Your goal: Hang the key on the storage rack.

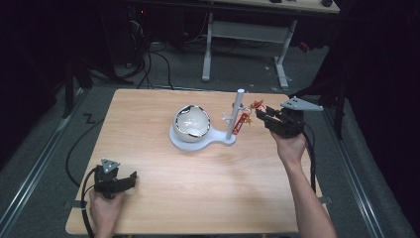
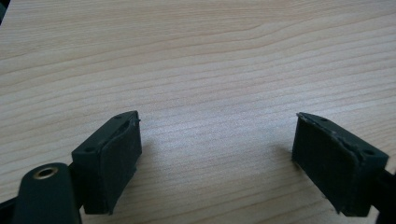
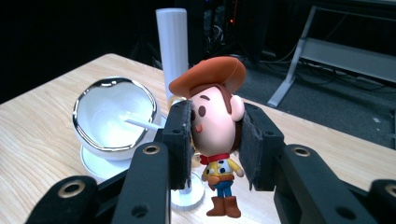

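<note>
The left gripper (image 1: 130,179) is held low over the table (image 1: 198,178) with its jaws spread — well apart from the white stand (image 1: 202,136). Just right of the stand's post (image 1: 236,115), a cowboy figure (image 3: 218,140) is pinched by the head in the right gripper (image 1: 261,118) — above the table.

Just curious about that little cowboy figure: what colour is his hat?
Orange-brown; the cowboy figure with its hat shows best in the right gripper view.

My right tongs (image 3: 217,140) clamp a small cowboy figure (image 3: 218,135) by its big head: brown hat, yellow shirt, red scarf, blue trousers, brown boots. It hangs upright above the table, just right of the white post (image 3: 172,51) of the stand.
</note>
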`<state>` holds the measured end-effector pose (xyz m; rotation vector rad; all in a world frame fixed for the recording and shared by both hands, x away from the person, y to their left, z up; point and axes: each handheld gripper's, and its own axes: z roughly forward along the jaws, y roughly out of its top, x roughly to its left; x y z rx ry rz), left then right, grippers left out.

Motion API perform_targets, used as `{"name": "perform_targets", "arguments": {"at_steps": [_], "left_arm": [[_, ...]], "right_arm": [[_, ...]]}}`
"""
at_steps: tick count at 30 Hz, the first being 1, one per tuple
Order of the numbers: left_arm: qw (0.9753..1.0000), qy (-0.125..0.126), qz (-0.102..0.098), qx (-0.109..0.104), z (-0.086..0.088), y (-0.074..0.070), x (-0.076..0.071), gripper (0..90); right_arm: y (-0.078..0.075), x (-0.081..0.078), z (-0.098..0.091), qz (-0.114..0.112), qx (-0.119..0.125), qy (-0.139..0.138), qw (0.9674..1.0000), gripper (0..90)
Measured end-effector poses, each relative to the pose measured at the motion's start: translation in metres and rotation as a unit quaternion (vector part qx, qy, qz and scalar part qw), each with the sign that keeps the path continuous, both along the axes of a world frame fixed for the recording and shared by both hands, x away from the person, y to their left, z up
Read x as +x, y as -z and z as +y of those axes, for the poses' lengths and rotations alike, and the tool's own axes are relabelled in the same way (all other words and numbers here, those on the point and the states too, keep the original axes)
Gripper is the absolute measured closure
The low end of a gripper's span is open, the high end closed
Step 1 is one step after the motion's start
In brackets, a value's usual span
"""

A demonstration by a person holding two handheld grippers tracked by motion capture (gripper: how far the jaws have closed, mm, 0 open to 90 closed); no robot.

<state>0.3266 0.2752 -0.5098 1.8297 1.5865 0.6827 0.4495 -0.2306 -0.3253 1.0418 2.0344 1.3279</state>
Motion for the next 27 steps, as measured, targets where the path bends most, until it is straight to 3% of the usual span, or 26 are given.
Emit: {"name": "perform_targets", "arguments": {"at_steps": [9,18,27], "left_arm": [[1.0,0.001,0.0,0.0,0.0,0.0,0.0,16.2],[1.0,0.001,0.0,0.0,0.0,0.0,0.0,16.2],[1.0,0.001,0.0,0.0,0.0,0.0,0.0,16.2]], "right_arm": [[0.003,0.0,0.002,0.006,-0.008,-0.004,0.9999,66.1],[0.013,0.0,-0.007,0.017,0.002,0.002,0.9999,66.1],[0.014,-0.001,-0.005,0.015,-0.004,-0.002,0.9999,66.1]]}}
